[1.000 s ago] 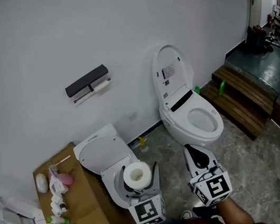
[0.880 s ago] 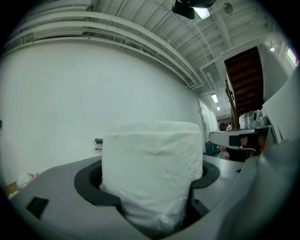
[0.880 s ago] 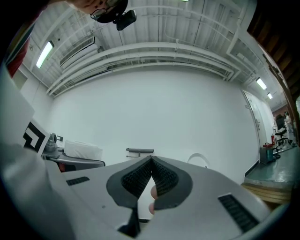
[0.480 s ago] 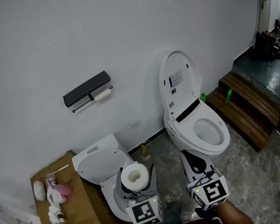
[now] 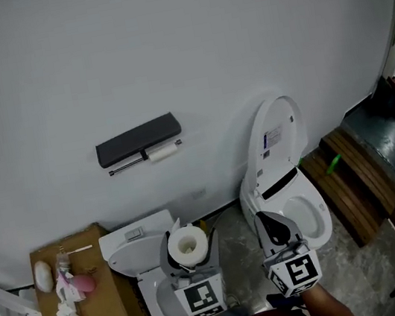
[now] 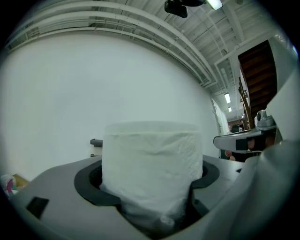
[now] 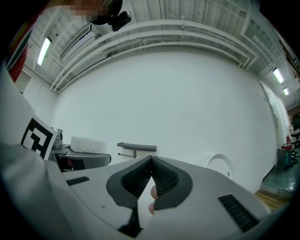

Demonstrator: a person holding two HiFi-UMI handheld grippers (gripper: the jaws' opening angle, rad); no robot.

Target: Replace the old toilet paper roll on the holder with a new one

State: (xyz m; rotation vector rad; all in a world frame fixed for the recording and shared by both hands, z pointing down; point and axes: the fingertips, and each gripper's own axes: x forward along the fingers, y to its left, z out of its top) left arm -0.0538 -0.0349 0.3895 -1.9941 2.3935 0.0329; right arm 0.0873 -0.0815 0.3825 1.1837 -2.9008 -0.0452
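Left gripper [image 5: 190,254] pinches the new roll [image 6: 152,159] upright between its jaws, above the left toilet [image 5: 133,240]. Right gripper [image 7: 151,164] has its jaws pressed together, empty. The holder [image 5: 139,142] is fixed to the wall [image 5: 179,51], well apart from both grippers. The old roll [image 5: 162,152], seemingly almost spent, hangs under its front edge. Bare wall surrounds it, and open floor [image 5: 236,249] separates the left toilet from the right toilet [image 5: 279,139].

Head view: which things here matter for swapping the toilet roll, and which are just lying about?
Job:
- new roll
- old roll
- holder

Lying about:
- left toilet
- right toilet
- cardboard box
- small items on the box
- wooden platform
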